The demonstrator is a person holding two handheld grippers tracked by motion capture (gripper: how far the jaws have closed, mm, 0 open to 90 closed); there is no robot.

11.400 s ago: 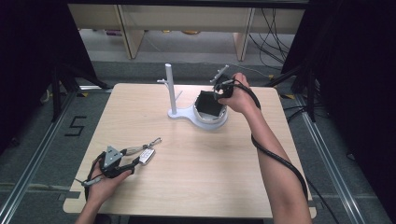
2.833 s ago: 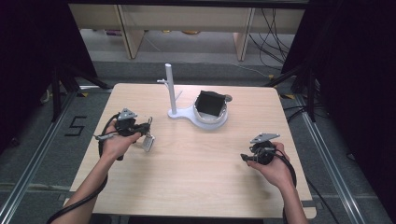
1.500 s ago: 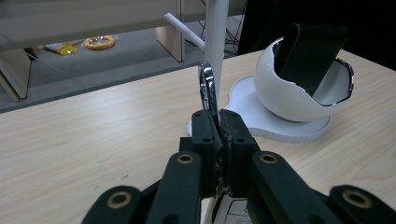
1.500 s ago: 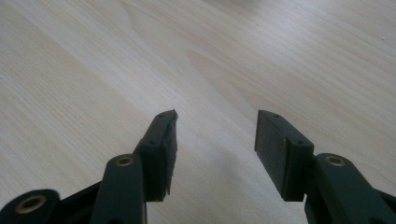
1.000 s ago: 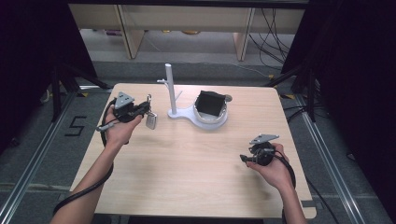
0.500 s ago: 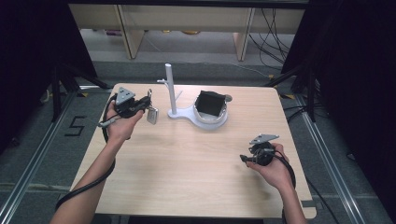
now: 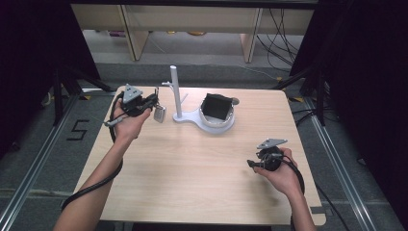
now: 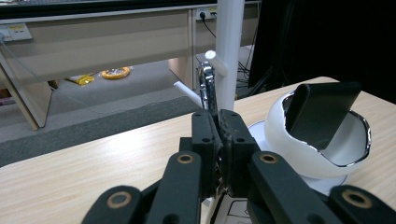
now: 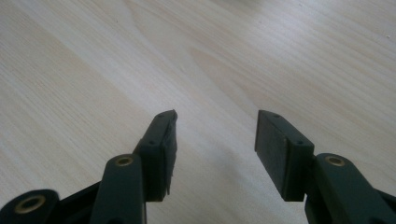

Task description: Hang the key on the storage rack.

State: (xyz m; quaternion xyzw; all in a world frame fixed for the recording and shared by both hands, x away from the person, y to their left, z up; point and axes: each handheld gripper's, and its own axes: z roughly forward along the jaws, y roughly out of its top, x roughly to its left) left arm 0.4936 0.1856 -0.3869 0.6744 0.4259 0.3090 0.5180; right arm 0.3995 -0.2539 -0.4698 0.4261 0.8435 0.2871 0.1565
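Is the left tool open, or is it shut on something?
Shut. In the left gripper view, the left tool has both black jaws pressed on a thin metal piece in front of the white post.

A single legible marking, the numeral "5", is applied in dark strokes to the grey floor at the left of the table, beside the metal rail; no other text is readable.

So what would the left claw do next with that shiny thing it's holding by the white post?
Probably ease it a little further forward, toward the small peg on the white stand. The left gripper is shut on the metal piece, whose top sits just short of that peg, not yet hooked over it.
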